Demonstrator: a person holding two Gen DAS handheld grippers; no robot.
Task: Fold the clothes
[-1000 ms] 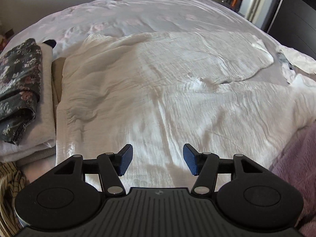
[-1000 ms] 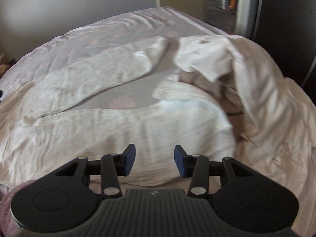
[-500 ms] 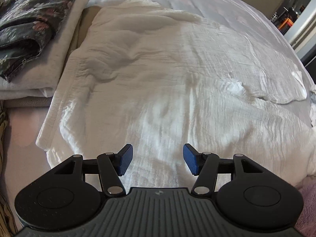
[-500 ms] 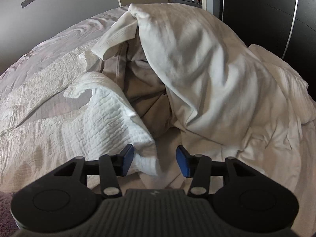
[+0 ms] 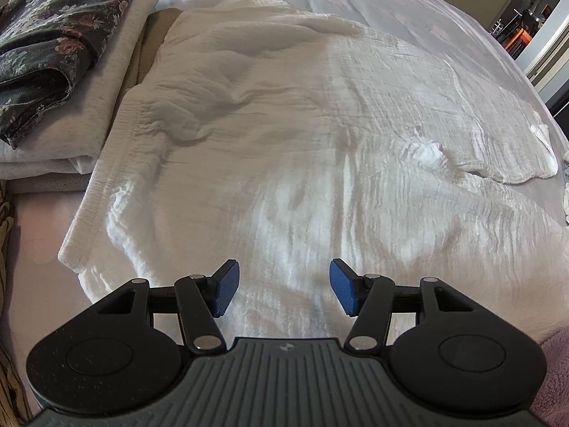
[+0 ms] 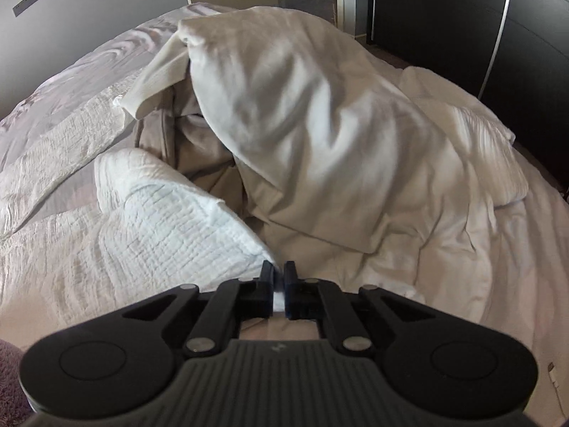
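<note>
A white crinkled garment (image 5: pixel 302 149) lies spread flat on the bed; it also shows in the right wrist view (image 6: pixel 160 227). My left gripper (image 5: pixel 283 290) is open and empty, hovering just above the garment's near edge. My right gripper (image 6: pixel 279 279) is shut on the garment's near right corner, with white fabric pinched between the blue pads. The rest of that end curls up just left of the fingers.
A stack of folded clothes (image 5: pixel 64 71) topped by a dark floral piece (image 5: pixel 46 32) sits at the left. A heap of cream clothes (image 6: pixel 338 135) lies right of the garment. A mauve fleece (image 5: pixel 554 373) is at the near edge. Dark wardrobe doors (image 6: pixel 462 17) stand behind.
My right gripper swung right to the garment's corner and closed on it. My left gripper moved closer to the garment's left part and stayed open.
</note>
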